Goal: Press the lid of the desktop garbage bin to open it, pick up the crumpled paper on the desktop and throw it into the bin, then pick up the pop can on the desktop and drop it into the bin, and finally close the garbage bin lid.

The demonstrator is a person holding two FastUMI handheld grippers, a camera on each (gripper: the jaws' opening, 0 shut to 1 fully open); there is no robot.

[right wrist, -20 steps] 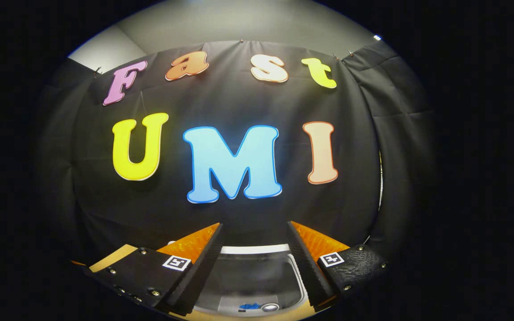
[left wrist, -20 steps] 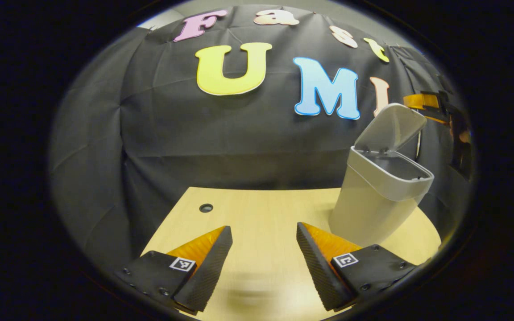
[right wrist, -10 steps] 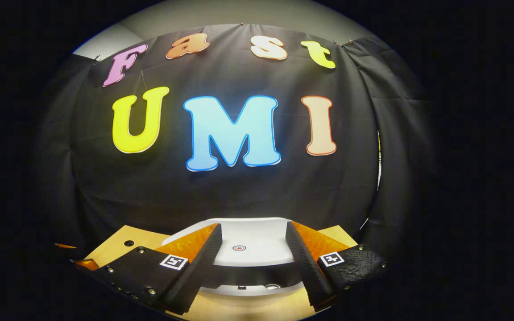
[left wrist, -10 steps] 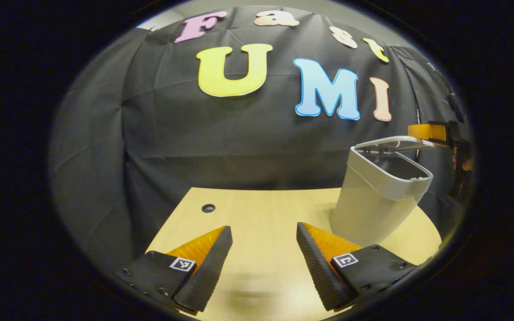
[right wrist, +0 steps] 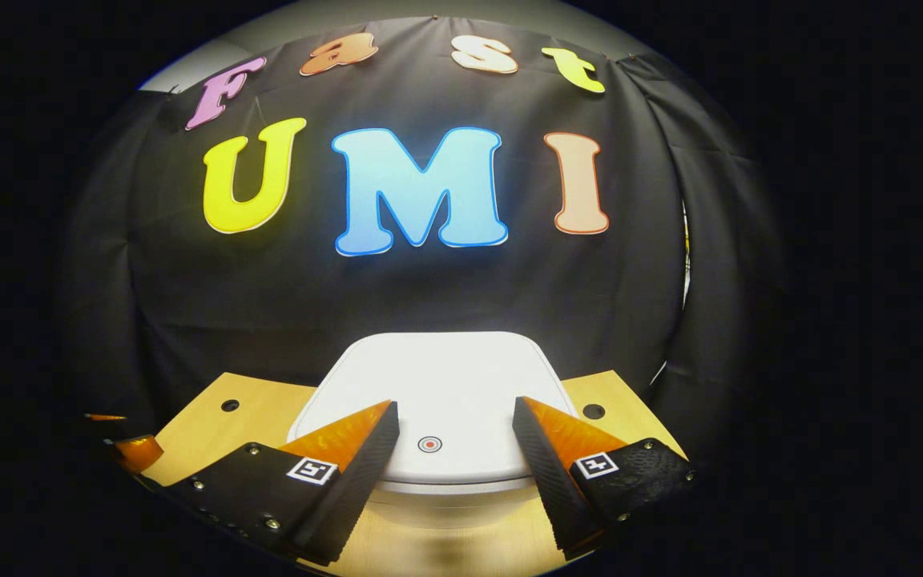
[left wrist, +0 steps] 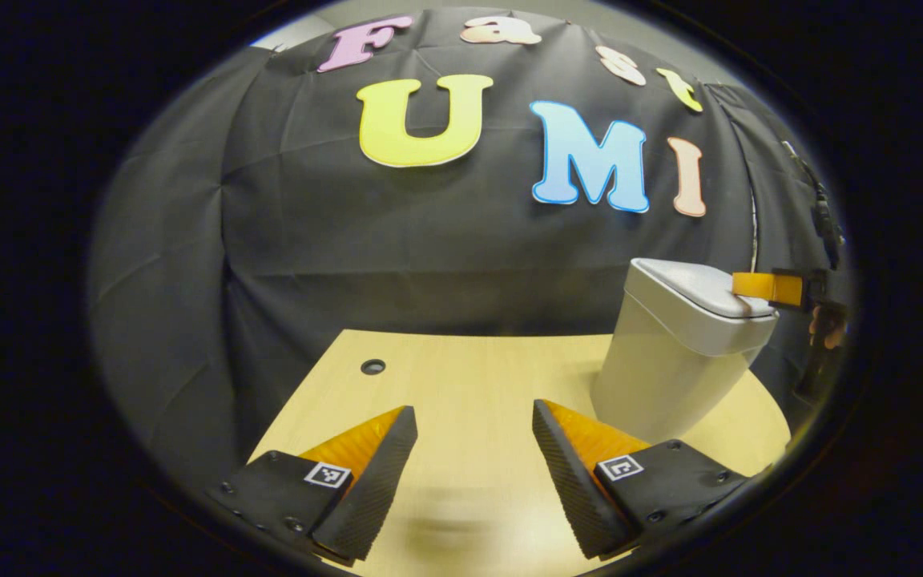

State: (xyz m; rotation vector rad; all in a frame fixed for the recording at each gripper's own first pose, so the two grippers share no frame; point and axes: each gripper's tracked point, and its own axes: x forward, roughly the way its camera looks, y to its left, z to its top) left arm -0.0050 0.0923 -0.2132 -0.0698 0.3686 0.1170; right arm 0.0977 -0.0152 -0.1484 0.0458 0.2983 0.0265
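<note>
Right claw (right wrist: 453, 417) sits with fingers spread wide, nothing between them, tips resting on or just above the front of the bin's lid (right wrist: 437, 377). I see the lid lying flat on the bin (left wrist: 670, 361), so I read the closing press as at or near its end. A small round mark (right wrist: 429, 444) shows on the lid between my fingers, near its front edge; I take it for the press point. From the left gripper view the right claw's finger (left wrist: 758, 286) lies against the lid's near corner, a hand behind it at the picture's edge.

Left claw (left wrist: 473, 425) hangs open and empty over the table (left wrist: 461, 369), well apart from the bin, which stands to its right near the wall.

No paper or can lies on the table as far as I can see; I judge both are inside, though the shut lid hides the contents.

Handling: bin looks like light, stiff plastic, tall and narrow, likely to tip or slide under a sideways shove. Lid is smooth, probably slick under a pad. I would press straight down at the mark, gently, never squeeze the lid, and lift straight off so the latch is not re-triggered.

A hole (left wrist: 372, 366) in the tabletop lies far left of the bin.
</note>
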